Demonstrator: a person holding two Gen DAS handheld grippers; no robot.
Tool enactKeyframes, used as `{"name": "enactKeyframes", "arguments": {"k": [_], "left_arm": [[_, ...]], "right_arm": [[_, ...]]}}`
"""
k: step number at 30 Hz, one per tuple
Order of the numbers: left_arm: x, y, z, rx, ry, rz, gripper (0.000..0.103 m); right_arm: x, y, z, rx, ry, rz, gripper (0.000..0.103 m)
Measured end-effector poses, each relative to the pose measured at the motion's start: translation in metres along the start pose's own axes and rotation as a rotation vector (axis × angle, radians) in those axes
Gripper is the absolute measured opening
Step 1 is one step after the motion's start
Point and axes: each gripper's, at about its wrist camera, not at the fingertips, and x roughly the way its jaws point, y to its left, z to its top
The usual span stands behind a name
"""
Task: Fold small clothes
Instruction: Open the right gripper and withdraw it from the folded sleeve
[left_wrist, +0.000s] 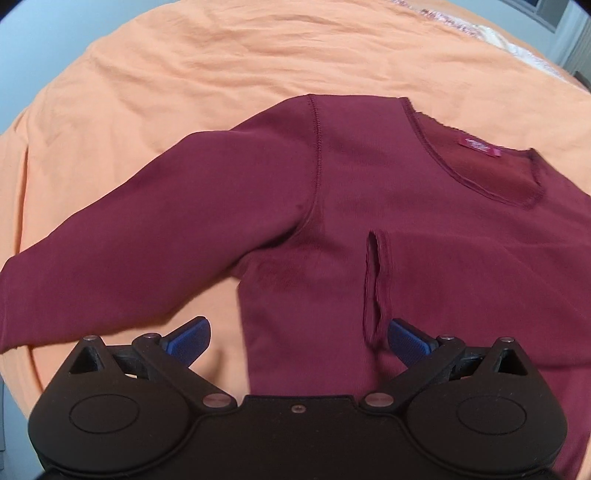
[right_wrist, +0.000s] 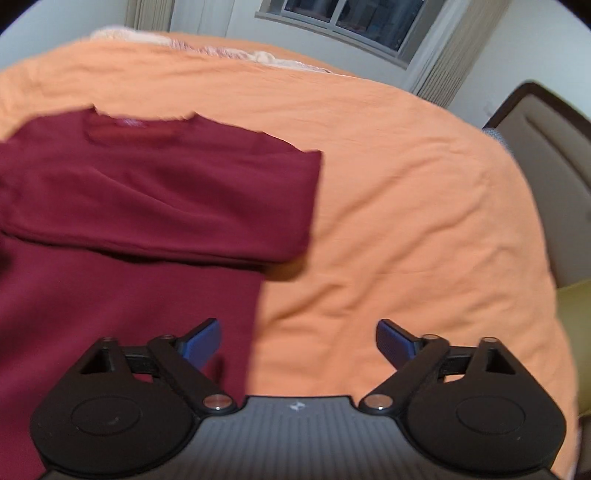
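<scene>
A small maroon long-sleeved knit top (left_wrist: 351, 221) lies flat on the bed's wrinkled orange sheet (left_wrist: 166, 74), ahead of both pairs of fingers. The left gripper (left_wrist: 299, 332) hovers over the body with its blue-padded fingers (left_wrist: 192, 334) spread apart and empty; beyond and to the left of them stretches the unfolded sleeve (left_wrist: 147, 240). A cuff (left_wrist: 375, 280) already lies across the chest, just ahead of the right-hand finger. The right gripper (right_wrist: 298, 338) is likewise spread and empty, straddling the top's side edge, with the folded-in sleeve (right_wrist: 166, 206) ahead-left (this view is blurred). The step in hand looks like folding in the remaining sleeve: pinch near its cuff, lift low, and lay it straight across the chest without dragging the body.
</scene>
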Motion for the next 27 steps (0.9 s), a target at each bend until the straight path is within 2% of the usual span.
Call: {"name": "enactKeyframes", "arguments": {"k": [5, 7, 12, 14, 15, 16, 17, 18, 20, 23, 25, 27], "left_arm": [[0.023, -0.012, 0.002, -0.013, 0.050, 0.072, 0.102], [0.028, -0.012, 0.000, -0.037, 0.065, 0.082, 0.102], [0.030, -0.006, -0.002, -0.113, 0.088, 0.094, 0.102], [0.031, -0.006, -0.003, -0.125, 0.095, 0.121, 0.102], [0.031, -0.006, -0.004, -0.129, 0.096, 0.128, 0.102], [0.031, -0.007, -0.005, -0.134, 0.096, 0.134, 0.102], [0.032, -0.008, -0.005, -0.140, 0.096, 0.137, 0.102], [0.032, -0.009, -0.007, -0.148, 0.096, 0.139, 0.102], [0.031, -0.009, -0.009, -0.158, 0.100, 0.139, 0.102], [0.033, -0.010, -0.013, -0.152, 0.105, 0.140, 0.102], [0.035, -0.013, -0.014, -0.137, 0.102, 0.149, 0.102], [0.039, -0.017, -0.015, -0.120, 0.103, 0.160, 0.103]], "right_arm": [[0.042, 0.004, 0.006, -0.236, -0.051, -0.067, 0.073], [0.056, 0.010, 0.010, -0.339, -0.083, -0.061, 0.066], [0.072, 0.021, 0.015, -0.530, -0.187, -0.026, 0.062], [0.075, 0.024, 0.014, -0.585, -0.208, 0.003, 0.049], [0.077, 0.026, 0.015, -0.602, -0.201, 0.021, 0.031], [0.079, 0.026, 0.016, -0.601, -0.187, 0.032, 0.024], [0.079, 0.026, 0.018, -0.583, -0.175, 0.035, 0.024], [0.079, 0.023, 0.020, -0.546, -0.164, 0.041, 0.018], [0.073, 0.012, 0.028, -0.409, -0.135, 0.071, 0.010], [0.061, -0.018, 0.041, -0.075, -0.102, 0.135, 0.008], [0.064, -0.044, 0.043, 0.197, -0.028, 0.185, 0.008], [0.076, -0.058, 0.036, 0.338, 0.038, 0.194, 0.008]]}}
